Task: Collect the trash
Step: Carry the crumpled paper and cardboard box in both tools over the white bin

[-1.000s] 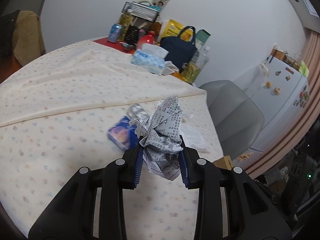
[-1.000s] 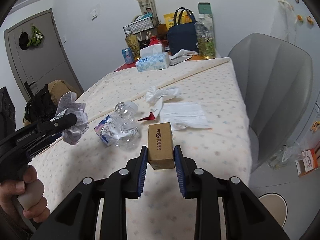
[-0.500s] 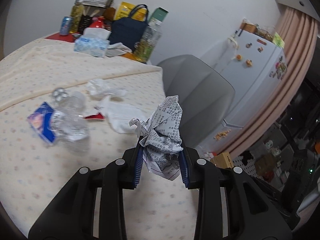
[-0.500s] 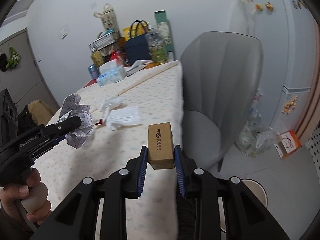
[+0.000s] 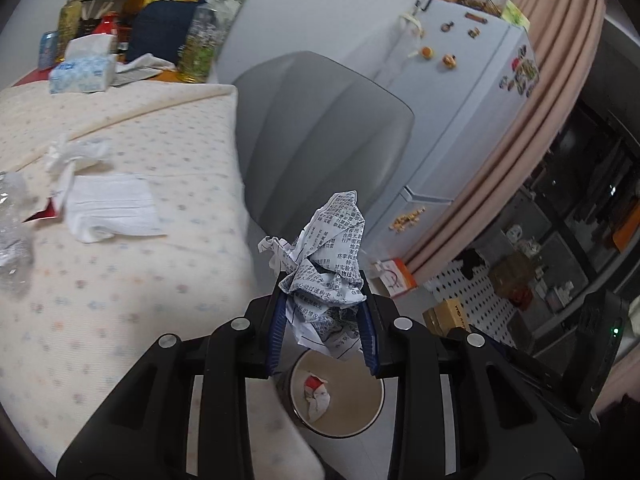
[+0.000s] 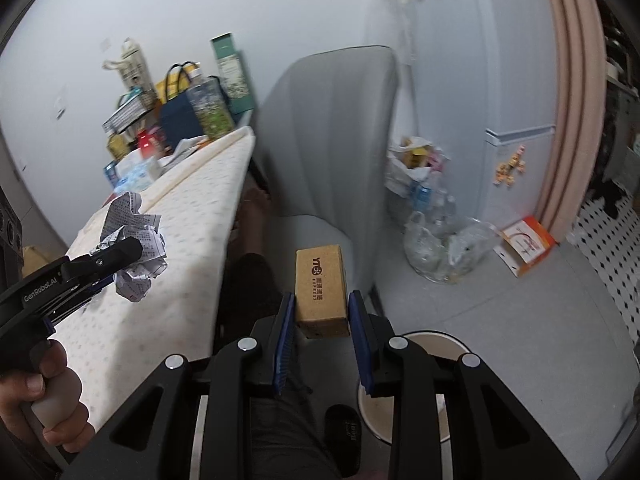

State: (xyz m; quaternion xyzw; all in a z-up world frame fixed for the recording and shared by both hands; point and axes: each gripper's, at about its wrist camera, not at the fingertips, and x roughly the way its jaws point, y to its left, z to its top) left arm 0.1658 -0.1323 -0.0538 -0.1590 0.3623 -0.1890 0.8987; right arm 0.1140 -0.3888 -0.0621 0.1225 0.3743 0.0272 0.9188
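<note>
Our left claw (image 5: 324,332) pinches crumpled newspaper (image 5: 328,272), the right claw (image 6: 322,344) a cardboard box (image 6: 320,292); released early, either misses the bin (image 5: 340,420) at six o'clock.

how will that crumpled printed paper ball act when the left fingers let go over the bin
The crumpled printed paper ball looks light and springy, so it may puff out on release. Its loose, irregular folds suggest it could drift or catch the round white bin's rim. It is probably not fragile.
</note>
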